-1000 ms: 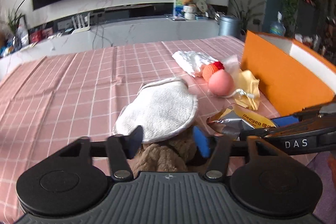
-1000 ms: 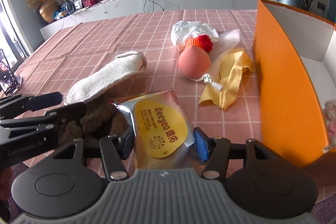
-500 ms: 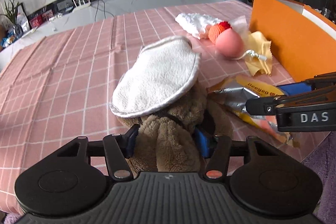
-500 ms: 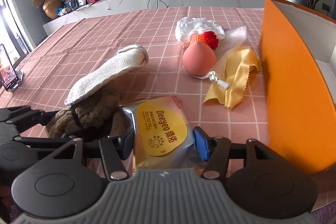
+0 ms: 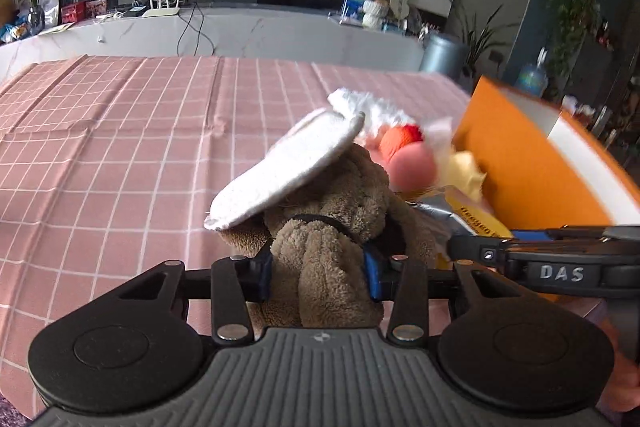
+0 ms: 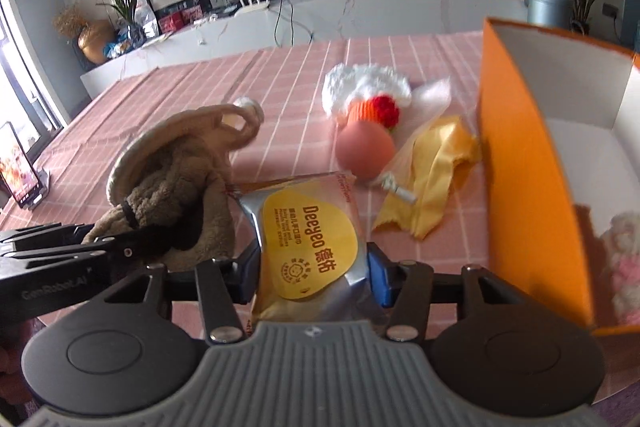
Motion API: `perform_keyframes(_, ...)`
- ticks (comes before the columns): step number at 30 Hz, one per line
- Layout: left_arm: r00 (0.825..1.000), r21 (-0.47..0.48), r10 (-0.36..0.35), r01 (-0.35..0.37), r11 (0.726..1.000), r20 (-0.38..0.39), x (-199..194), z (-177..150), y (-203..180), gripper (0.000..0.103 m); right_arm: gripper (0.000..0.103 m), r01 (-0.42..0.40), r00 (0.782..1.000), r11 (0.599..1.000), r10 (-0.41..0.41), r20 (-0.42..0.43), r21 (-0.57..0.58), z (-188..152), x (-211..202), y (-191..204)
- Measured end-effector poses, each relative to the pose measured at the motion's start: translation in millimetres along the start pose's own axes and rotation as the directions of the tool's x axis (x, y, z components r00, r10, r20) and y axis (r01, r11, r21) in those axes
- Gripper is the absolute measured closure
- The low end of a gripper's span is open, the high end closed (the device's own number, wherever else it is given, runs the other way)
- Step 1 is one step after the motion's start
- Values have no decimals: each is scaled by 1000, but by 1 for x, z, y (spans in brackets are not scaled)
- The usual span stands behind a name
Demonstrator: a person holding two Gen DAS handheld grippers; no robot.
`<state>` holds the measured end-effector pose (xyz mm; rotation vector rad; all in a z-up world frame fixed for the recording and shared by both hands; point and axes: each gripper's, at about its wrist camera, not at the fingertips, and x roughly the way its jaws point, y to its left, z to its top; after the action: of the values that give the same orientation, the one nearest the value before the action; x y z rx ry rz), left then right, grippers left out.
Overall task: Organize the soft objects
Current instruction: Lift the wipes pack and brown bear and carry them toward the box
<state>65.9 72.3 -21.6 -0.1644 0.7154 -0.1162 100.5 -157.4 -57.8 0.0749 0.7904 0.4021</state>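
Centre frame, my left gripper fingers clench fuzzy brown plush; right gripper fingers pinch a crinkly silver-yellow packet.

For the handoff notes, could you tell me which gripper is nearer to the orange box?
Right. The right gripper, holding the wipes pack, sits beside the orange box; the left gripper lies farther off, beyond it.

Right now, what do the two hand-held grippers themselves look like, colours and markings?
Both match: ribbed grey body, two round black discs, black linkage arms with silver rivets, blue pads. The left hand-held gripper reads "GenRobot.AI" on its side in the right wrist view; the right hand-held gripper shows "DAS" in the left. No cables or sleeves visible.
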Motion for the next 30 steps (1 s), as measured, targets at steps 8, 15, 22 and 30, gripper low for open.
perform_keyframes(8,994,-34,-31,35,999,105,-19,26,-9,55,50,31,995,1000,-30,99,-2,13,-32,-2)
perform_keyframes(15,986,-8,-21,23,1000,165,-34,41,-21,55,50,42,984,999,-41,171,-3,19,-63,-10)
perform_keyframes(22,976,44,-78,71,997,205,-50,55,-52,55,51,62,967,998,-68,245,33,27,-100,-28)
perform_keyframes(30,962,136,-193,169,976,194,-41,68,-98,55,51,121,951,991,-131,280,52,34,-136,-61)
